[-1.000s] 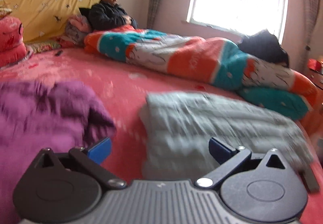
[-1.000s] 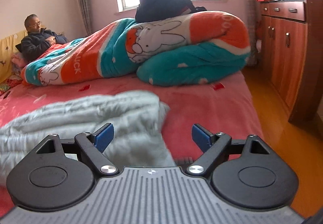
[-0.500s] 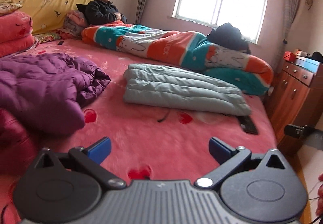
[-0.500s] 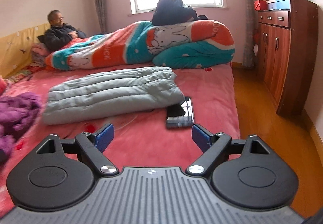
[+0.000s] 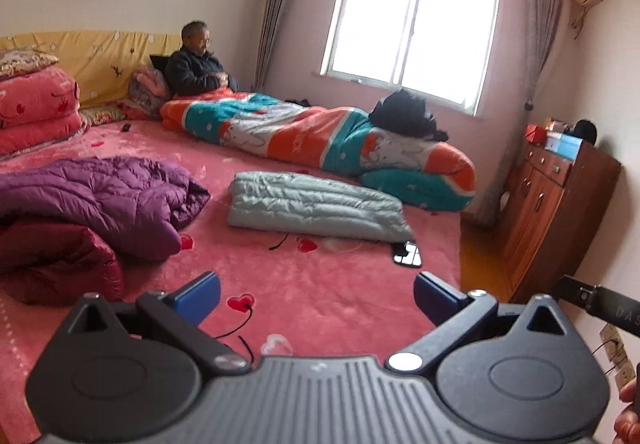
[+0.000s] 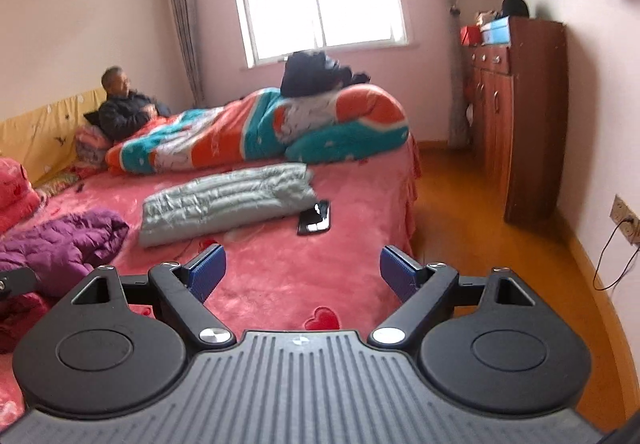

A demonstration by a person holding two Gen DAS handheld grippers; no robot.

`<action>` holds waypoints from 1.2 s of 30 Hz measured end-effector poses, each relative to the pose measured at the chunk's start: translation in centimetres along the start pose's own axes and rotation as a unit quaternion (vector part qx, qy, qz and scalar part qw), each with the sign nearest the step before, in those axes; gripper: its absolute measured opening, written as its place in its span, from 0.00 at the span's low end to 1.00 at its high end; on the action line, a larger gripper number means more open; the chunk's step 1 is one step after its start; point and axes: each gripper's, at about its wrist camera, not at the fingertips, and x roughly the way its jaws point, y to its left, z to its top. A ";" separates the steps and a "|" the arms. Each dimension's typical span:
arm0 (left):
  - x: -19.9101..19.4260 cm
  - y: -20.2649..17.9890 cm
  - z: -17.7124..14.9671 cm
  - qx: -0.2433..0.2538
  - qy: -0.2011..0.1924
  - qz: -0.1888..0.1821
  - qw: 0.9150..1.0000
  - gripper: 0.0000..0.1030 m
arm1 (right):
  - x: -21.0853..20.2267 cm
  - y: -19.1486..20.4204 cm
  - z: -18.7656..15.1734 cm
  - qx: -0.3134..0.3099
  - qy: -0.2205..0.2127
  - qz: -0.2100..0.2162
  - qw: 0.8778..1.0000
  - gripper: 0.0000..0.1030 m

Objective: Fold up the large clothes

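Observation:
A folded pale grey quilted coat point(image 5: 316, 206) lies on the pink bed point(image 5: 320, 284); it also shows in the right wrist view point(image 6: 228, 200). A crumpled purple padded coat point(image 5: 108, 200) lies to its left, over a dark red garment point(image 5: 56, 264); the purple coat shows in the right wrist view too point(image 6: 64, 244). My left gripper point(image 5: 316, 296) is open and empty, well back from the grey coat. My right gripper point(image 6: 302, 272) is open and empty, above the bed's near part.
A phone point(image 5: 408, 254) lies by the grey coat's right end point(image 6: 315, 218). A person point(image 5: 196, 64) sits at the headboard under a colourful quilt point(image 5: 320, 136). A wooden cabinet point(image 6: 516, 116) stands right of the bed, across bare floor point(image 6: 460, 212). Pink bedding point(image 5: 36, 108) is stacked far left.
Both grippers have pulled back and up from the grey folded coat, which now lies farther off. Both stayed open and empty.

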 end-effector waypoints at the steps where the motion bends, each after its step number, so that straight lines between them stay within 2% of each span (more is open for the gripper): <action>1: -0.8 -0.3 0.2 0.002 -0.005 0.002 1.000 0.99 | -1.3 -0.2 0.2 0.000 -0.008 0.000 1.000 1.00; 6: -3.8 -1.7 0.7 0.021 -0.025 0.010 0.999 0.99 | -6.3 -1.1 1.6 -0.001 -0.046 0.007 0.999 1.00; 13: -5.0 -2.8 1.8 0.037 -0.056 0.017 0.998 0.99 | -10.4 -0.9 2.8 -0.013 -0.082 0.015 0.996 1.00; 16: -4.6 -2.9 2.0 0.037 -0.058 0.024 0.997 0.99 | -10.2 -0.8 3.1 -0.024 -0.091 0.013 0.995 1.00; 22: -3.9 -2.7 1.7 0.027 -0.061 0.035 0.997 0.99 | -7.2 -0.3 3.1 -0.038 -0.100 0.008 0.994 1.00; 36: -3.0 -2.8 0.9 0.027 -0.053 0.054 0.997 0.99 | -6.1 -0.7 2.8 -0.036 -0.068 0.015 0.997 1.00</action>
